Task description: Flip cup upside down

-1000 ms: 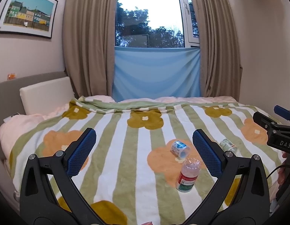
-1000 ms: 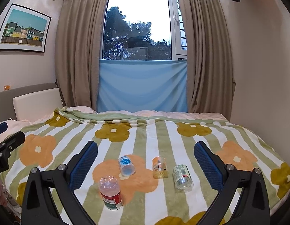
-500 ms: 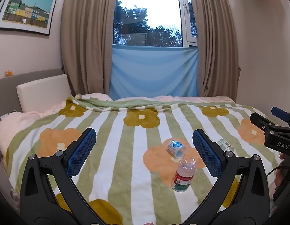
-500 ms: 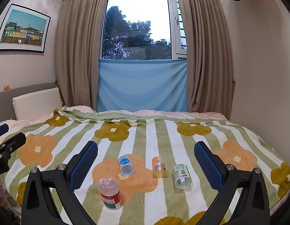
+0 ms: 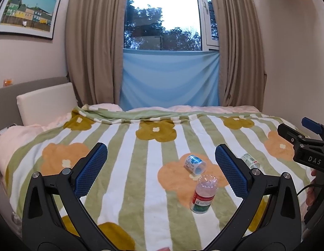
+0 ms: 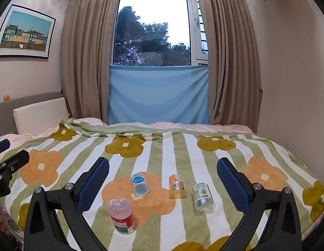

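**Cups untouched; both grippers wide and empty above the bed**

Left gripper (image 5: 161, 163): spread wide, nothing between its blue cross-hatched pads. Right gripper (image 6: 163, 175): the same, released, held above the blanket (image 6: 166, 146). No contact with any cup, so by my reading the flip has not begun.

Four small clear plastic cups with printed labels sit on the blanket, near one another. Red-and-green-label cup (image 6: 121, 214) stands with its closed, dimpled end up, apparently already inverted. Blue-label cup (image 6: 139, 183), orange-label cup (image 6: 177, 186) and green-label cup (image 6: 203, 196) lie on their sides. Which is the target, I cannot tell.

Blanket: plush fleece, green and white stripes, orange and mustard flowers; soft footing for light cups.
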Demonstrator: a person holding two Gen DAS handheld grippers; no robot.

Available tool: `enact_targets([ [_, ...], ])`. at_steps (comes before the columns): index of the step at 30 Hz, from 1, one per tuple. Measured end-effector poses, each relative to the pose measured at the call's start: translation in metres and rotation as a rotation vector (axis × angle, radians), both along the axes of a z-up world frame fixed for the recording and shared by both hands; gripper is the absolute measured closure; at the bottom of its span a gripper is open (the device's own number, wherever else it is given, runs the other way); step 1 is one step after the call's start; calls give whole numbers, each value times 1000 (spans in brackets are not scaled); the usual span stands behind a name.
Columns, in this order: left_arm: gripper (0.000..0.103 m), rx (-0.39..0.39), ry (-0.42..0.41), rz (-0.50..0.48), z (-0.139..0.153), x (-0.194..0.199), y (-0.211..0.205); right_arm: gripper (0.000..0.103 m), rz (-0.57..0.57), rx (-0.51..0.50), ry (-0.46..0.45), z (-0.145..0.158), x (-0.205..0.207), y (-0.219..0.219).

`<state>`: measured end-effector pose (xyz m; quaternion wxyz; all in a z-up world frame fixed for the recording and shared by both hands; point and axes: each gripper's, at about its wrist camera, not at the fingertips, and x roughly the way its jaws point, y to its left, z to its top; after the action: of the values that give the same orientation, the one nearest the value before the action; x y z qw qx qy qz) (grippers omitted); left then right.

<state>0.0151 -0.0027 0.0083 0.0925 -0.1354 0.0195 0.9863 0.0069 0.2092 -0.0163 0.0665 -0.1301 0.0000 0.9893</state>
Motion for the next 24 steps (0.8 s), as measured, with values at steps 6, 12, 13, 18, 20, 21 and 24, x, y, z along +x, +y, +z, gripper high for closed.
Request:
enact_targets([
  [6,0,-5,5,4,0,1,2,0,2,-1,-1,0,-1,1],
  [12,0,-9,23,9,2,3,4,0,1,-1,-1,0,-2,1],
  [13,0,-7,25,8,2,3,4,0,1,1,-1,0,-2,1],
  [18,0,-5,20,8,2,3,4,0,1,1,-3,2,-4,3],
  [20,0,-8,22,8,1,4,4,0,1,2,-3,2,-4,3],
  [21,0,-8,24,8,2,4,4,0,0,2,-3,2,-5,3],
  [24,0,-7,32,9,3,5,4,0,0,2,-3,2,-4,4],
])
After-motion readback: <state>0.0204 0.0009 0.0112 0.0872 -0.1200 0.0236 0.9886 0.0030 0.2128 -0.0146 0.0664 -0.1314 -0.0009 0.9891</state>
